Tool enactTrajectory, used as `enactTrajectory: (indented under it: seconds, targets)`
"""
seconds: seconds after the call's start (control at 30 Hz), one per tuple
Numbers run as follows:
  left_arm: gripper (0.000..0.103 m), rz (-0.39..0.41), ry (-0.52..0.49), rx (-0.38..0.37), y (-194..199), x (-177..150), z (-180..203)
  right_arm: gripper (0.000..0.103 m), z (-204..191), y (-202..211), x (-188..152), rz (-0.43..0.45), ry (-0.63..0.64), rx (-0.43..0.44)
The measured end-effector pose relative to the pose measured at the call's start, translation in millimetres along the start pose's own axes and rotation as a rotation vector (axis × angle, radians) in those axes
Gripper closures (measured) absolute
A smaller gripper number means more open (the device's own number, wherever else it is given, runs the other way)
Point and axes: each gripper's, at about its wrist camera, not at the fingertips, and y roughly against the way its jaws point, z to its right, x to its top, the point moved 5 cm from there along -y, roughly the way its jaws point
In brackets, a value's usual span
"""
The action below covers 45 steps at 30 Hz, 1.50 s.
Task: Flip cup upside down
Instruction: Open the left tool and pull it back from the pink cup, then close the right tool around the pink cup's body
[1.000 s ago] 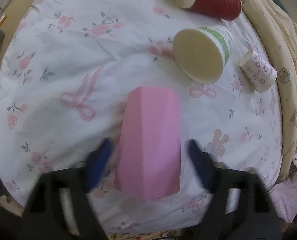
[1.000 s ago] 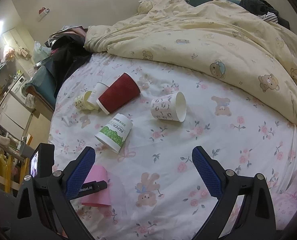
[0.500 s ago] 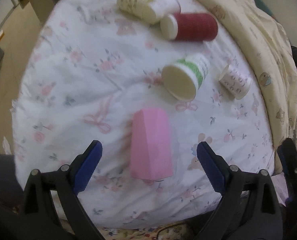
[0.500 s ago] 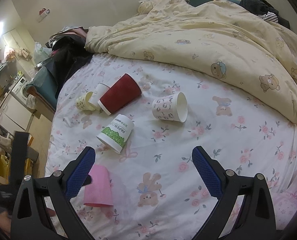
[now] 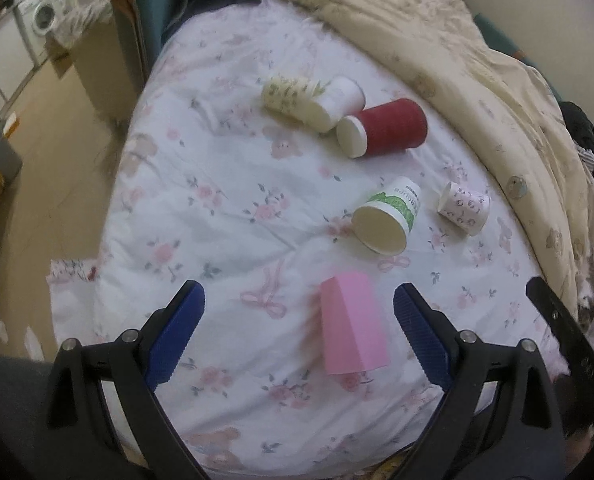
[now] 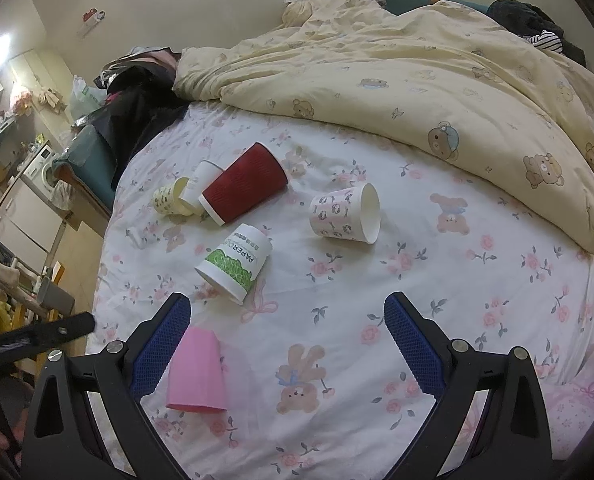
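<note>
Cups lie tipped beyond the upturned pink cup (image 5: 353, 328); both grippers' fingers (image 5: 175, 334) spread, empty.

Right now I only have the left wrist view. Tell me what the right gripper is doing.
Observer: The right gripper is open and holds nothing. It hangs over the sheet.
Operator: Check the mouth of the small patterned cup.
Observer: The patterned cup lies on its side. The right wrist view shows its open mouth, and it looks empty.
Operator: Place the pink cup against that gripper.
Observer: The pink cup stands wide end down beside one of its fingers. Nothing grips it.
</note>
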Motion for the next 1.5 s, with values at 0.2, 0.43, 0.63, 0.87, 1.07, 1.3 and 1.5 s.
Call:
enactTrajectory:
  seconds: [0.2,0.43,0.63,0.87,1.07,1.3,1.5]
  targets:
    - [0.009,0.086,-0.048,0.029,15.6,-0.2,-13.9,0.003,0.6,-8.5,-3.8,-0.033,0.002,-0.022]
    - [0.009,0.117,-0.061,0.064,13.0,-1.9,-29.9,0.003,-1.9,-16.2,-8.5,-0.060,0.015,-0.025]
    - [0.009,0.131,-0.042,0.096,6.2,-3.3,-42.4,0.003,-6.0,-23.3,-12.3,-0.082,0.037,-0.034]
    - [0.009,0.104,0.010,0.104,-1.0,-1.1,-52.9,0.003,-14.9,-34.2,-16.0,-0.132,0.048,0.010]
    - [0.009,0.076,0.039,0.092,-2.9,0.0,-57.3,0.015,-43.1,-64.9,-27.1,-0.344,0.032,0.235]
    - [0.009,0.061,0.041,0.097,-7.2,-0.2,-56.8,0.036,-75.0,-126.1,-58.3,-0.645,-0.009,0.309]
    - [0.009,0.042,0.041,0.089,-11.6,0.0,-53.5,0.042,-83.3,-161.7,-69.6,-0.770,-0.080,0.326]
